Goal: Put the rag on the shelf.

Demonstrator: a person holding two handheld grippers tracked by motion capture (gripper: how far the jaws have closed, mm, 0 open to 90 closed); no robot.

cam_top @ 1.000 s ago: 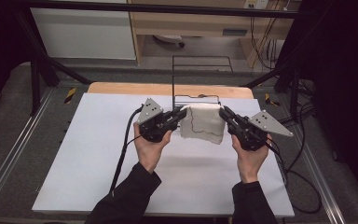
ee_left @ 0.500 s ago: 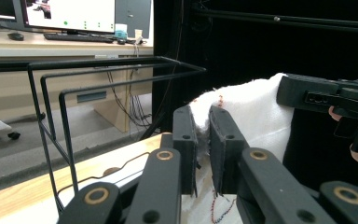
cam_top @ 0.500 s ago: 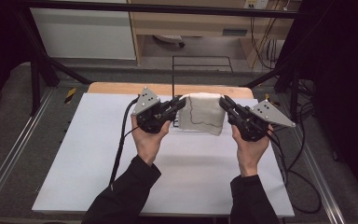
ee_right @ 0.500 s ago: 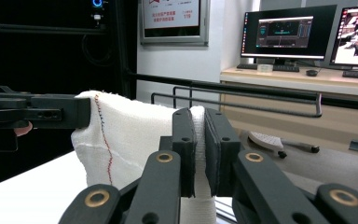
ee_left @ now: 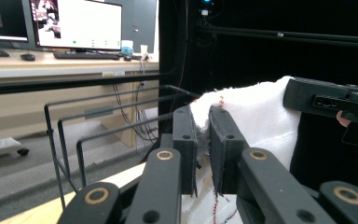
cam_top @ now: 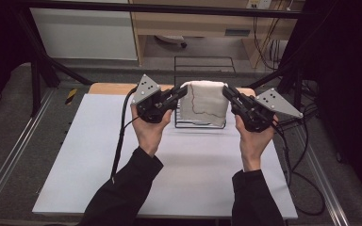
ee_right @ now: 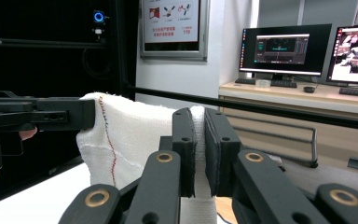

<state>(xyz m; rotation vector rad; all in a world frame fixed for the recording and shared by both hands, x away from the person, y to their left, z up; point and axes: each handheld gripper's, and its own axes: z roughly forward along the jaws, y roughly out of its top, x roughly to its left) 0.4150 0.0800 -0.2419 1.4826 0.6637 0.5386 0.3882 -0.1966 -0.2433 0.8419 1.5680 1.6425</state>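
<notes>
A white cloth [cam_top: 207,102] with a thin red and blue stitched line hangs stretched between both grippers above a black wire rack [cam_top: 201,123] at the table's far edge. My left gripper [cam_top: 184,90] is shut on the cloth's upper left corner. My right gripper [cam_top: 226,90] is shut on its upper right corner. In the left gripper view the cloth [ee_left: 261,112] is pinched between the jaws [ee_left: 204,140], with the rack's wires [ee_left: 98,135] to the left. In the right gripper view the cloth [ee_right: 130,135] folds into the closed jaws [ee_right: 199,140], and the other gripper [ee_right: 37,114] grips its far corner.
The white table mat [cam_top: 184,165] spreads out below the hands. A wooden table edge [cam_top: 108,88] runs behind the rack. Black frame bars and cables [cam_top: 292,160] flank the table. A desk with monitors [ee_right: 284,49] stands farther off.
Both hands have risen and moved toward the far edge, carrying the cloth up from the table so that it now hangs over the wire rack.
</notes>
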